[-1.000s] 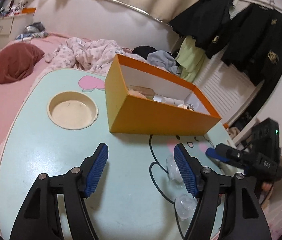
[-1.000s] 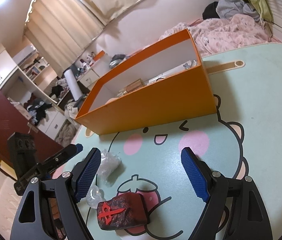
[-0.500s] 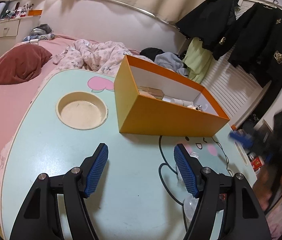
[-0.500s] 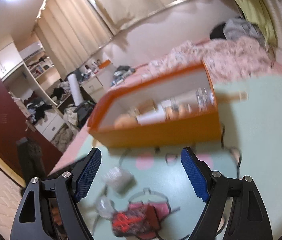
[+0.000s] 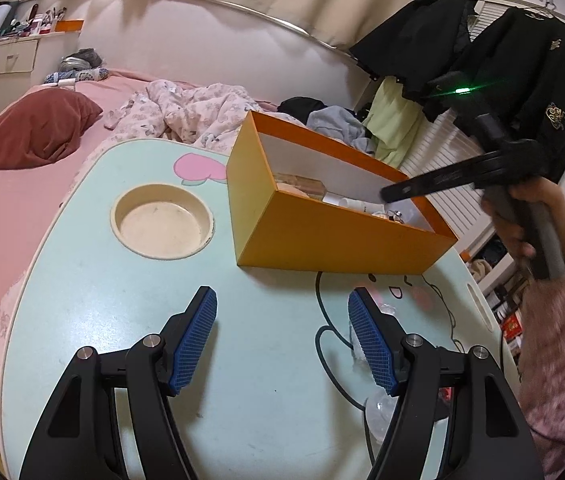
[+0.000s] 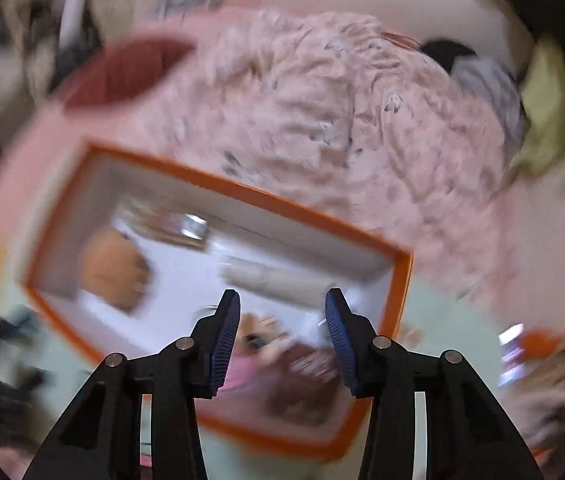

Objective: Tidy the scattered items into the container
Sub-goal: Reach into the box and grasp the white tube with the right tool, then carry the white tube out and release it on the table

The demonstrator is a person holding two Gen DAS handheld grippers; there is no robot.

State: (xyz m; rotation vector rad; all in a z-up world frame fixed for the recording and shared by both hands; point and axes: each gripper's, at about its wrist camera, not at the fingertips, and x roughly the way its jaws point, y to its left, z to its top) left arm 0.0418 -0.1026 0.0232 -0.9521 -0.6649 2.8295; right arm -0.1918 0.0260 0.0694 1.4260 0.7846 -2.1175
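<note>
Left gripper point(image 5: 282, 340) fingers apart, empty; right gripper point(image 6: 282, 336) fingers closing, empty, above orange box point(image 6: 398, 280).

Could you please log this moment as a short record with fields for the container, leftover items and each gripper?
container: orange box on the mint table, several items inside
leftover items: clear plastic pieces on the table, behind the left gripper's finger
left gripper: open, empty, low over the table
right gripper: over the box, jaws closing, nothing visibly between them; view blurred
</note>
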